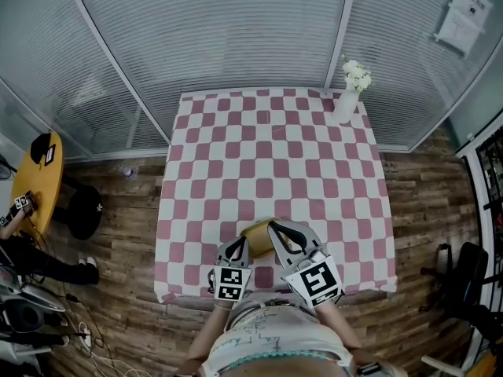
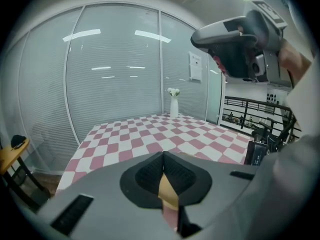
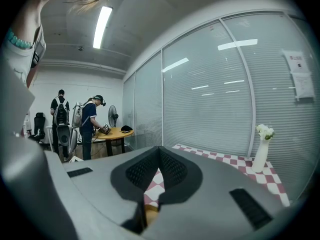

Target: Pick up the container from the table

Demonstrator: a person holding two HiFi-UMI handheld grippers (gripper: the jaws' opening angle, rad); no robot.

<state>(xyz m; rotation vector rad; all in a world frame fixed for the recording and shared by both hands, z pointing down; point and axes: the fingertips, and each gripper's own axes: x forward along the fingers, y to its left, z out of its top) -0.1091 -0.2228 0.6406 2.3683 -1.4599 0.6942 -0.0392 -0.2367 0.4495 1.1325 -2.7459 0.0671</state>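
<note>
Pink-and-white checked cloth covers the table (image 1: 267, 132), where the pick-up has yet to begin. At the near edge, the left gripper (image 1: 240, 244) hangs low over the cloth with its jaws pressed together on nothing. Just to its right the tan container (image 1: 256, 229) sits on the cloth close to that edge, between the two tools and apparently gripped by neither. The right gripper (image 1: 273, 228) reaches in beside it, its jaw tips likewise meeting with nothing pinched. A white vase of flowers (image 1: 346, 100) stands at the far right corner. Opening a pair of jaws, closing on the container and lifting all appear to remain.
</note>
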